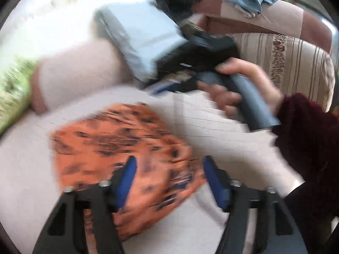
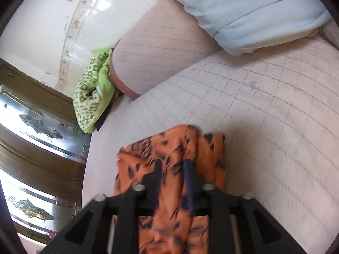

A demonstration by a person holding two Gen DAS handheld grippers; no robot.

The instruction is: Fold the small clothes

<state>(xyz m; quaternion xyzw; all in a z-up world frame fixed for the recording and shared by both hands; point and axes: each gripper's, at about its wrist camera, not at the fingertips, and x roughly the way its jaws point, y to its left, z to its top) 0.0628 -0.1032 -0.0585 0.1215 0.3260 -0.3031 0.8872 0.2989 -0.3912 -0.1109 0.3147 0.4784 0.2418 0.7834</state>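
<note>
Black left gripper (image 1: 169,182) has blue pads, silver screws; right hand (image 1: 239,86) wears a dark maroon sleeve (image 1: 307,131).

Home living room: cushioned sofa (image 1: 286,48), pillows (image 2: 93,91).

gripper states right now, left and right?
Left gripper: open, orange patterned garment below, not pinched.
Right gripper: partly open; garment between fingers, grip cannot be told.

A green patterned pillow (image 2: 93,89) lies beside a pale folded blanket (image 2: 254,10) on the quilted sofa seat (image 2: 264,105).
</note>
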